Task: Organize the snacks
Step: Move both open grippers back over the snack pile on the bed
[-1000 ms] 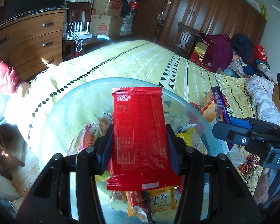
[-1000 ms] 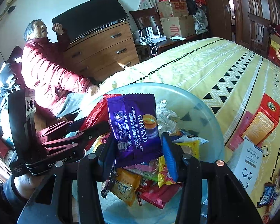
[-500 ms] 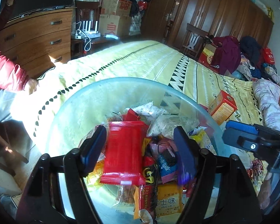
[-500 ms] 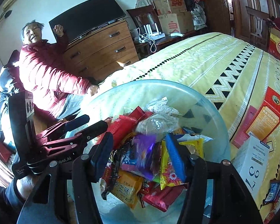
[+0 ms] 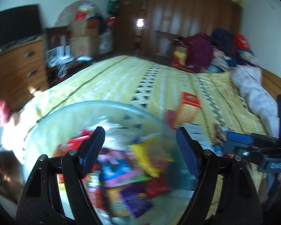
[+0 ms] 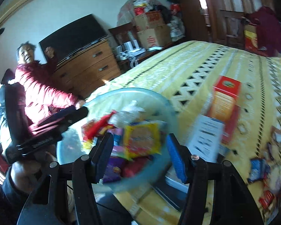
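Observation:
A clear glass bowl sits at the near edge of the bed, holding several snack packets: a red packet, a yellow one, a purple one. The bowl also shows in the right wrist view, with the yellow packet on top. My left gripper is open and empty over the bowl. My right gripper is open and empty above the bowl's right side. Both views are blurred.
An orange-red box and a white box stand on the yellow bedspread right of the bowl. Loose snack packets lie at the right. A person in a red jacket sits at the left by a wooden dresser.
Both grippers opened and dropped their packets, red from the left and purple from the right, into the bowl. Both are now swinging right, away from the bowl.

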`<state>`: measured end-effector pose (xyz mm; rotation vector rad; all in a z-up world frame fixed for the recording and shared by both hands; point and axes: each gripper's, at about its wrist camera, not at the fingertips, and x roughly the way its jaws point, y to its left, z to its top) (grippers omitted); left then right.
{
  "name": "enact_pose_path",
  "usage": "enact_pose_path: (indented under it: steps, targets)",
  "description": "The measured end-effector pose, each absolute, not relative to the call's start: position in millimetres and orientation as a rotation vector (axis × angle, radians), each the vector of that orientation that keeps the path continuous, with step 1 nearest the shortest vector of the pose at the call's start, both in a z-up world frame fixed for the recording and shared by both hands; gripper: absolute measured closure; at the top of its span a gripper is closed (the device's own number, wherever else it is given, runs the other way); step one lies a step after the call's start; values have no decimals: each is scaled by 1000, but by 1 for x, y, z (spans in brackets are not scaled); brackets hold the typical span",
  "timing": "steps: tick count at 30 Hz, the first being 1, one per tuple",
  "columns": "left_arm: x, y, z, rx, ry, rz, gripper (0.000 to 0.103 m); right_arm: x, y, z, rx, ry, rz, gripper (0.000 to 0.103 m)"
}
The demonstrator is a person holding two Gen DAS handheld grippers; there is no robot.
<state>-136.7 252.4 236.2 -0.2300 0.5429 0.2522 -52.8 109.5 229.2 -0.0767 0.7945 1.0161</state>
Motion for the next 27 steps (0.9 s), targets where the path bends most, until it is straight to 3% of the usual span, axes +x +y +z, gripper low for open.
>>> enact_pose_path:
  steps: [5, 13, 21, 27]
  targets:
    - [-116, 149, 233, -130, 546, -40, 24, -28, -6, 199, -33, 866, 790, 41]
    - [-71, 45, 167, -72, 728, -313, 24, 47, -163, 135, -4, 1025, 506, 44]
    - [-32, 24, 119, -88, 817, -337, 24, 215, -147, 107, -118, 1074, 508, 44]
    - [-34, 17, 95, -105, 856, -355, 24, 339, -87, 56, -151, 1116, 536, 44]
